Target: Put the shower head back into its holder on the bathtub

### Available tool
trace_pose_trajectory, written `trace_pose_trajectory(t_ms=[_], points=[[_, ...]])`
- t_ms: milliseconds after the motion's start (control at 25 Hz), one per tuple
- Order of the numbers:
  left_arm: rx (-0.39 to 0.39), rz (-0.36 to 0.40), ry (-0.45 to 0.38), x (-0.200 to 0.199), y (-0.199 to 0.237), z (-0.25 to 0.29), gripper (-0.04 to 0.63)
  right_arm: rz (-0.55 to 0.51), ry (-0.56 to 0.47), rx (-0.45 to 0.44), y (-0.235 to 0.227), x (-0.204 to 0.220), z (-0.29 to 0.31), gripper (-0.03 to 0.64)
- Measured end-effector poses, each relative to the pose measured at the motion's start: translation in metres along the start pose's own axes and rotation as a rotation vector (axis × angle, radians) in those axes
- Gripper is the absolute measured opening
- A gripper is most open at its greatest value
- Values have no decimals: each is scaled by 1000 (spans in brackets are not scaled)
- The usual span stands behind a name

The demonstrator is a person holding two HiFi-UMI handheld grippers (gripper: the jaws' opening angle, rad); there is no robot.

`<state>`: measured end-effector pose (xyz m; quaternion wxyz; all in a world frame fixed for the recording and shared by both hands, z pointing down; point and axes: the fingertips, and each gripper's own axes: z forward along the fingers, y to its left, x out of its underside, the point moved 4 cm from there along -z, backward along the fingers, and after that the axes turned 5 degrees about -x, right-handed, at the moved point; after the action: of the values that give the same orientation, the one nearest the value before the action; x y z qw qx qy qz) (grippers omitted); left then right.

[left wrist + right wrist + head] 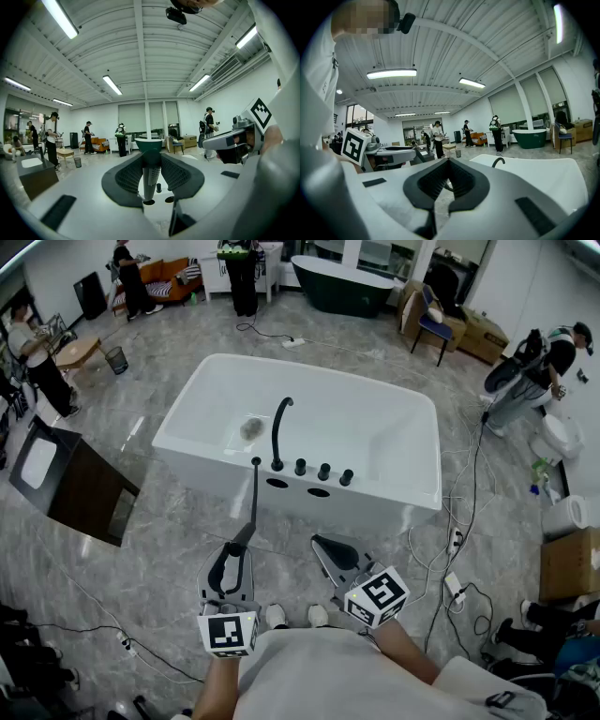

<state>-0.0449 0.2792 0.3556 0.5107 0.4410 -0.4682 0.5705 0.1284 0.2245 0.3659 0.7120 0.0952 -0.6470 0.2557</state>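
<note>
The room is bright and evenly lit; long ceiling tubes [60, 18] burn white in both gripper views, the one at the upper left of the left gripper view blown out; the white bathtub [375, 442] carries a soft sheen; the grey floor [169, 549] shows a pale glare streak left of it; shadows are faint; both gripper views bend strongly toward dark rounded corners, their nearest foreground soft.

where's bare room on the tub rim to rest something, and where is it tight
Bare: the bathtub rim right of the three knobs, up to the corner, and the near rim left of the two holes. Crowded: the middle of the near rim, where the spout, knobs and holes sit close together.
</note>
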Motion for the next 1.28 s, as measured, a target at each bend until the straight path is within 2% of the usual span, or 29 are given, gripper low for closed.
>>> trace_pose_trajectory(t_ms=[480, 840, 1280], points=[[29, 0, -19, -2, 22, 1, 129, -26, 13, 15, 14, -3, 22, 18], [72, 5, -43, -3, 41, 1, 129, 22, -14, 53, 23, -1, 31, 20], [123, 10, -84, -9, 72, 7, 127, -17, -9, 102, 48, -5, 50, 20]])
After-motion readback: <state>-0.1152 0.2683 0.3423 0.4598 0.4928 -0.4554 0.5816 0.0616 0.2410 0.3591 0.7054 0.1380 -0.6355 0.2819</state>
